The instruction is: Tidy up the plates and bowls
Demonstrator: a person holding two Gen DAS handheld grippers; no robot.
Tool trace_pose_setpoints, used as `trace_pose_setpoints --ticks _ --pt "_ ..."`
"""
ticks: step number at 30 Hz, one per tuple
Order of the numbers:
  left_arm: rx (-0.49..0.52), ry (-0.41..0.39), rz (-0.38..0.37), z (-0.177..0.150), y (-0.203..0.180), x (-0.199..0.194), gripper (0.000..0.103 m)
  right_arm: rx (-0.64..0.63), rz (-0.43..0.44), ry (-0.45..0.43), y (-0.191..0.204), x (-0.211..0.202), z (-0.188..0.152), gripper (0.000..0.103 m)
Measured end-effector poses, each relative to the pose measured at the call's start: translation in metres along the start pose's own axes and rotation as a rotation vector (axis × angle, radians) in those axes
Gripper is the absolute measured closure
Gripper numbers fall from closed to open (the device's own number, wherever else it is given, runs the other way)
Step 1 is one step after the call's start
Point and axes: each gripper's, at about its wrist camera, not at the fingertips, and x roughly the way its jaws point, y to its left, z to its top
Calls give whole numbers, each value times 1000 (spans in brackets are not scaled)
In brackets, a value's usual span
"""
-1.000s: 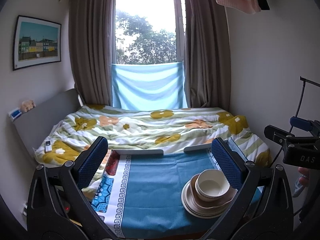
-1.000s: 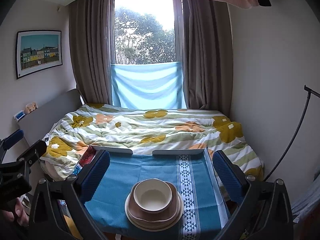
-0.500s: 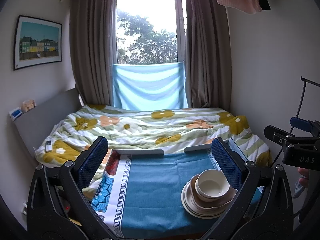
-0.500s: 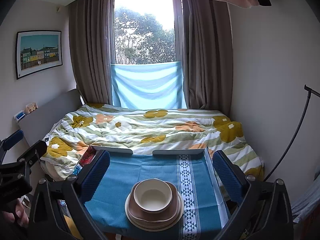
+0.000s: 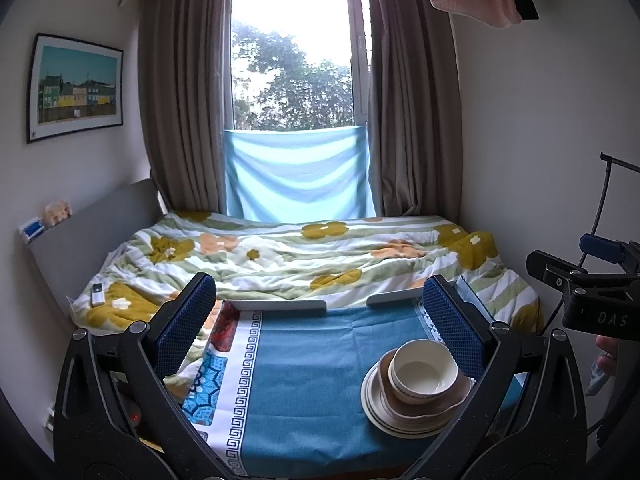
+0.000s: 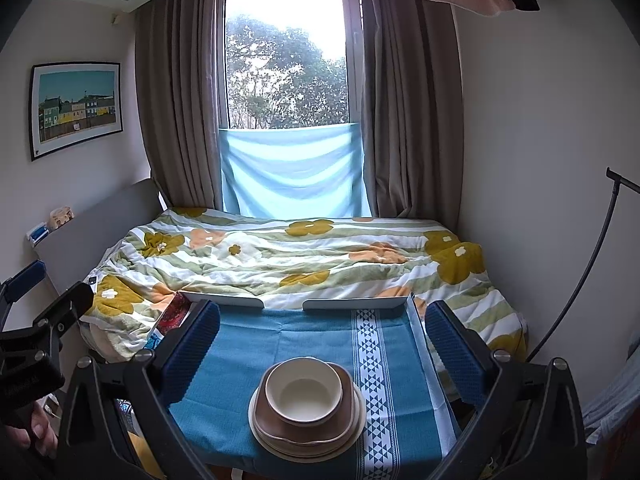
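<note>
Beyond the table, a bed under a white quilt printed with mustard and orange flowers (image 6: 304, 256) is filling the far half of the room, with a window draped in pale blue cloth (image 6: 292, 168) sitting behind it.

Nearer, a small table covered by a teal woven cloth with white patterned borders (image 6: 240, 344) is taking up the foreground of both views.

Item one: a stack of round cream plates (image 6: 307, 442), lying near the front of the cloth and toward its right half in the left wrist view (image 5: 400, 420). Item two: a brown rounded-square dish (image 6: 344, 412), sitting on those plates. Item three: a cream round bowl (image 6: 303, 394), standing upright in the brown dish and appearing empty (image 5: 424, 374).

Handling, as a judgement: the pieces are looking like glazed ceramic or hard melamine, so they are probably stiff, smooth and slippery, and breakable if ceramic. The whole stack is likely heavy; the bowl alone is likely light. Its rim is offering the readiest hold, one finger inside and one outside the wall. The plates are lying nested, so their edges are giving little to pinch.

The left gripper (image 5: 320, 324) is hanging above the cloth with fingers spread wide, holding nothing. The right gripper (image 6: 322, 342) is likewise spread wide and empty, with the stack lying between its fingers in view and untouched.
</note>
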Motion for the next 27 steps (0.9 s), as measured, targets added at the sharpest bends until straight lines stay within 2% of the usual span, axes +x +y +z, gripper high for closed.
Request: trace_pose_setpoints --ticks 27 --pt "-11 -36 33 2 -14 0 0 -2 11 8 -5 -1 2 1"
